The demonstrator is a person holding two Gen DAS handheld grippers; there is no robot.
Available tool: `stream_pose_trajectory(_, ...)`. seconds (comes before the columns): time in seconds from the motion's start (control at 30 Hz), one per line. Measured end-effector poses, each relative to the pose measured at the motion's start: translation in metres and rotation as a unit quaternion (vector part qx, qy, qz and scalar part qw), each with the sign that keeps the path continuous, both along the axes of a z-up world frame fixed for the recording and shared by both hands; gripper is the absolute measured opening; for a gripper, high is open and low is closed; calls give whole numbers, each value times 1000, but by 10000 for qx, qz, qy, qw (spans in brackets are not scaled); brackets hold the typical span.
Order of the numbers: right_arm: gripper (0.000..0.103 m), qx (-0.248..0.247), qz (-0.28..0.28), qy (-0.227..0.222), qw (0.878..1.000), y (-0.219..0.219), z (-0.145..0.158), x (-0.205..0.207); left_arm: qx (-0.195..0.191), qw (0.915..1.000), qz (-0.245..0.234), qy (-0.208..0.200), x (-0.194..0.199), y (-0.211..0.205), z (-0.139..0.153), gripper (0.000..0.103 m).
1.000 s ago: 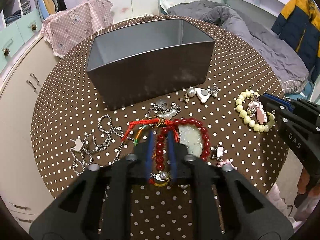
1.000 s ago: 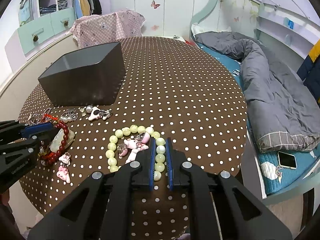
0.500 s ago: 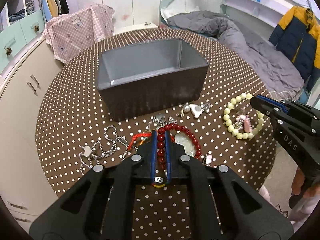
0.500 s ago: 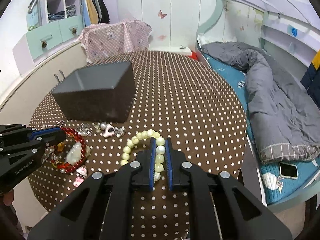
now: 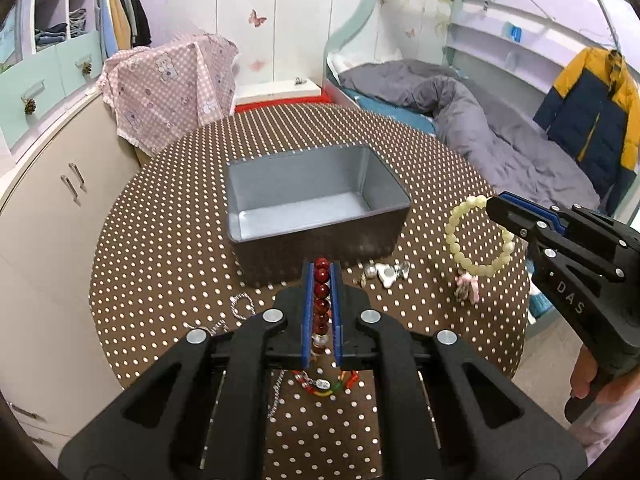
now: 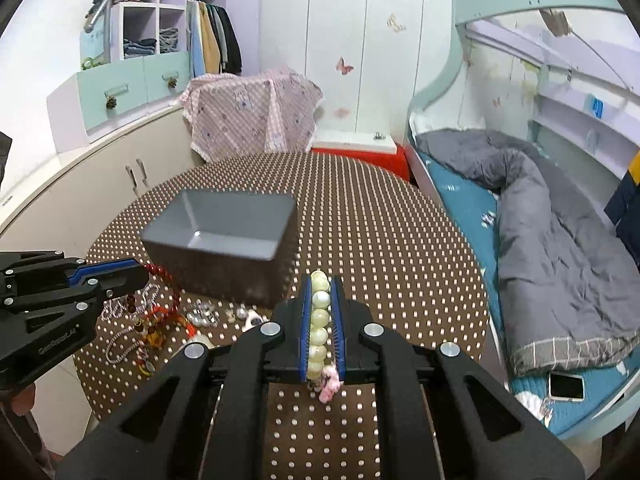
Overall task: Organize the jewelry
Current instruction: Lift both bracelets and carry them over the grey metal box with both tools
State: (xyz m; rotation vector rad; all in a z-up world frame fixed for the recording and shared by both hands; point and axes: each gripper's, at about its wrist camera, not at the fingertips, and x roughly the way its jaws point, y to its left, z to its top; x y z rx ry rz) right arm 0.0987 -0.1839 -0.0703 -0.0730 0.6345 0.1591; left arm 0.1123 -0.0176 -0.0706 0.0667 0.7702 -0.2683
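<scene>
My left gripper [image 5: 321, 270] is shut on a red bead bracelet [image 5: 321, 304], held above the table; its red cord and charms dangle below in the right wrist view [image 6: 160, 320]. My right gripper [image 6: 320, 280] is shut on a pale green bead bracelet [image 6: 319, 320], which hangs as a loop with a pink charm in the left wrist view [image 5: 478, 240]. An empty grey box [image 5: 312, 204] stands on the table beyond both grippers, also seen from the right wrist [image 6: 224, 232].
On the brown polka-dot table [image 5: 160, 248] lie a silver chain [image 5: 240, 304] and small white and pearl trinkets [image 5: 384, 272] in front of the box. A bed with a grey duvet [image 6: 540, 240] is to the right, cabinets [image 6: 100, 184] to the left.
Both grippers have risen, lifting the red bracelet and the pale green bracelet off the table. The table and box now look farther below.
</scene>
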Motion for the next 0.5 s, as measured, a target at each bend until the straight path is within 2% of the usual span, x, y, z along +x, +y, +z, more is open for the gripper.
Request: stream_pose_trajectory(0.5,8,-39,426,-677,9968,23,45,18,-294,9974,305,-578,21,23,38,8)
